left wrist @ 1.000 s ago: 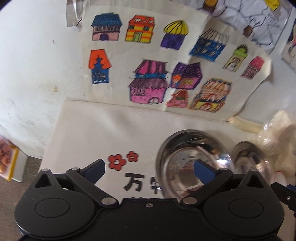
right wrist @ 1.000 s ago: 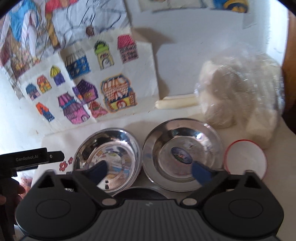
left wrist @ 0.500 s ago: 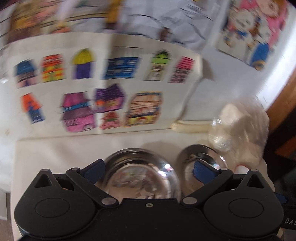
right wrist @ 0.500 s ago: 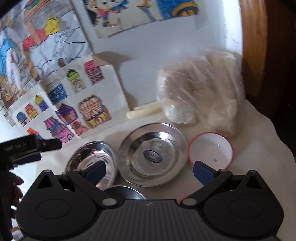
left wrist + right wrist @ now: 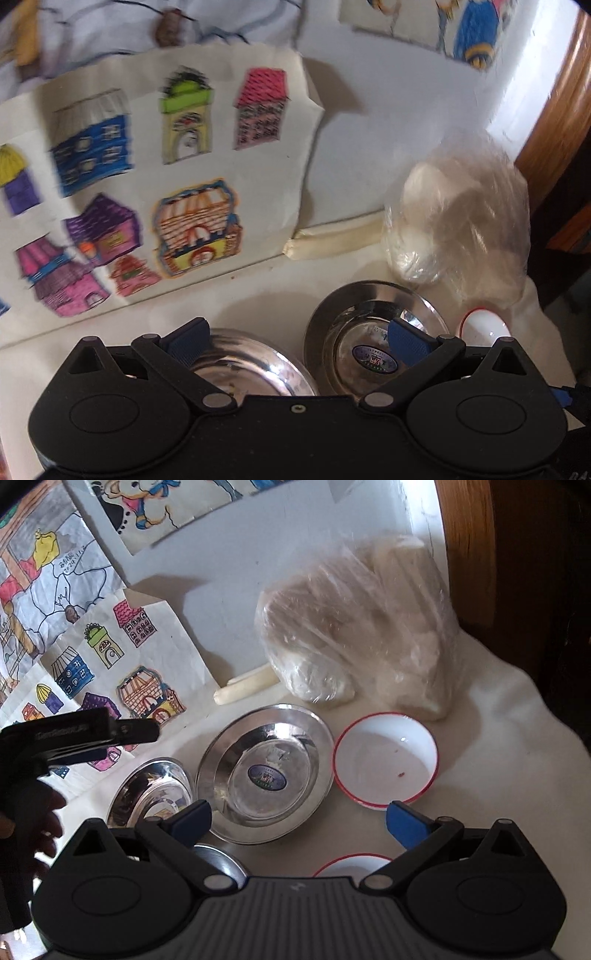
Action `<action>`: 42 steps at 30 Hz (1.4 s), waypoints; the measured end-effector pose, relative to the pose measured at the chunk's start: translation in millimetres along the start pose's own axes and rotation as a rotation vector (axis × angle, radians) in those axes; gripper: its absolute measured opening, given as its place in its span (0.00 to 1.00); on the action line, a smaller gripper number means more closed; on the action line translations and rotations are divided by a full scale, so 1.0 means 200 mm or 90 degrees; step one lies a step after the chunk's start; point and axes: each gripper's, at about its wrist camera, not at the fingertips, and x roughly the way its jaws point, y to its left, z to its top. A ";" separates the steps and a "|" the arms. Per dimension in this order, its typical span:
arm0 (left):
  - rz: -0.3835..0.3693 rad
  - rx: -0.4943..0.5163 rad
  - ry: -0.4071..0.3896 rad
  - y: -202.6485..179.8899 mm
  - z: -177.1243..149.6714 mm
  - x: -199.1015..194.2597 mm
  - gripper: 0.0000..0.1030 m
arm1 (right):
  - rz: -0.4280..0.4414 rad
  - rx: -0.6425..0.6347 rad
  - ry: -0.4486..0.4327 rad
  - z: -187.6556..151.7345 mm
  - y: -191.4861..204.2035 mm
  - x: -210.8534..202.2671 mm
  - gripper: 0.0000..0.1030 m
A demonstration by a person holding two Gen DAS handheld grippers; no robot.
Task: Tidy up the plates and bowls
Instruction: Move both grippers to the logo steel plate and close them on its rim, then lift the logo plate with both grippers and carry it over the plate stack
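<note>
A wide steel plate (image 5: 264, 773) with a blue oval sticker at its centre lies flat on the white-covered bench (image 5: 517, 775), about mid-scene in the right wrist view. Just to its left sits a smaller steel bowl (image 5: 151, 792), its rim close against the plate's edge. Just to the plate's right rests a white bowl with a red rim (image 5: 386, 757), upright and empty apart from a few small specks. Nearer the camera, partly hidden behind the device, are the edge of another steel dish (image 5: 218, 860) and the red rim of a 2nd white dish (image 5: 351, 864).

The right hand-held gripper (image 5: 297, 821) hangs above the near edge of the steel plate with its 2 blue-padded fingers spread wide and nothing between them. The left hand-held gripper (image 5: 295, 341) is likewise wide open and empty; in its own view it is over the gap between the steel bowl (image 5: 255, 373) and the steel plate (image 5: 373, 332), with the white bowl (image 5: 482, 326) peeking out at right. From the right wrist view the left device shows as a black body at the left edge, a person's hand (image 5: 40, 830) around its handle.

Behind the dishes, a clear plastic bag of pale lumps (image 5: 362, 635) stands on the bench near the wall, beside a wooden frame (image 5: 465, 535). Coloured drawings of houses (image 5: 155, 192) are stuck on the white wall.
</note>
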 end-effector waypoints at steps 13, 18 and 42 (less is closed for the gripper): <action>-0.071 0.045 0.103 -0.08 0.15 0.39 0.99 | 0.052 0.047 0.072 0.06 -0.05 0.22 0.99; -0.070 0.081 0.135 -0.12 0.15 0.48 0.99 | 0.060 0.067 0.092 0.07 -0.06 0.29 0.96; -0.066 0.060 0.173 -0.06 0.14 0.57 0.29 | 0.028 0.132 0.121 0.05 -0.05 0.43 0.28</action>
